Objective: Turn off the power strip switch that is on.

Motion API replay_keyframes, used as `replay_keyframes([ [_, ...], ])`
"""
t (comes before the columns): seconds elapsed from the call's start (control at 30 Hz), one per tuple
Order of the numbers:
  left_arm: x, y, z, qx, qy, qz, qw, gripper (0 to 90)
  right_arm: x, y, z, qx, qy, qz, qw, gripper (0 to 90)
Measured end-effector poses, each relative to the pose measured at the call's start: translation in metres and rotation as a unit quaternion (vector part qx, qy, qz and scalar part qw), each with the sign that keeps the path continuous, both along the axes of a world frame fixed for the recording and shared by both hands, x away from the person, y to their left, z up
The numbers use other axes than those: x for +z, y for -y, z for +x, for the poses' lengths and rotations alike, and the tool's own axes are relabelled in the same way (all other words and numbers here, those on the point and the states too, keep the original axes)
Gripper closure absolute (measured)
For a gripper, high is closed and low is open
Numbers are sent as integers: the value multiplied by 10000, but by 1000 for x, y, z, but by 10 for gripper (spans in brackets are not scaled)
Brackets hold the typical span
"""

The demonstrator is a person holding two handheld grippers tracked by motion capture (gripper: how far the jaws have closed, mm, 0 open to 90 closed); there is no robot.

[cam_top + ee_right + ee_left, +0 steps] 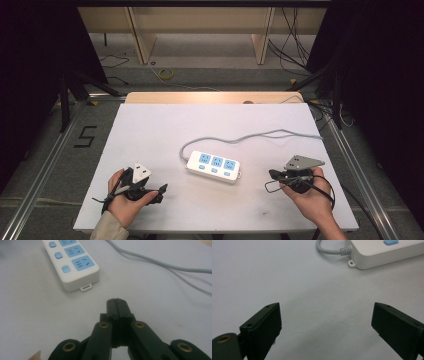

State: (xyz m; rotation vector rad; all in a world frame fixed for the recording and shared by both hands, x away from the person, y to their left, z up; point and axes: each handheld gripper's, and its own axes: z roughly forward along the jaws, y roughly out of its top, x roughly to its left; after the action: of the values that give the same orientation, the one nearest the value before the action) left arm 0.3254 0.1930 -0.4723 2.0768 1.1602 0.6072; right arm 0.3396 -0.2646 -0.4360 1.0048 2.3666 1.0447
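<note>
Two grippers waited on the big white table (150, 125), one on each side of the white power strip (214, 166), and neither one touched it. The strip lay flat near the middle of the table, a little closer to the person, with its three blue sockets (217, 161) facing up and its grey cord (260, 135) looping away toward the far right edge. The left gripper (161, 192) sat low at the near left, well apart from the strip, and its jaws stood wide open with only bare table between them, as the left gripper view showed. In that view the cord end of the strip (372, 253) lay ahead and to the right. The right gripper (272, 174) sat at the near right, and its jaws were pressed tight together with nothing in them (116, 301). Its tip pointed at the strip's end with the little tab (86, 287). It looked like the job was about to start with the strip. To do it well, the open left gripper would likely need to come in straight and level, so one jaw went on each long side of the strip. The closed right gripper was good for poking a small blue button (66, 269), and a soft, straight push would keep the strip from sliding.
</note>
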Motion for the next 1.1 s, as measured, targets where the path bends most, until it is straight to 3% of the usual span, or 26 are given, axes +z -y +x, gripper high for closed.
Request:
replay_keyframes([
  [1.1,1,0,0,2,17,9,10000,92,10,-20,11,160,-138,-181,9996,900],
])
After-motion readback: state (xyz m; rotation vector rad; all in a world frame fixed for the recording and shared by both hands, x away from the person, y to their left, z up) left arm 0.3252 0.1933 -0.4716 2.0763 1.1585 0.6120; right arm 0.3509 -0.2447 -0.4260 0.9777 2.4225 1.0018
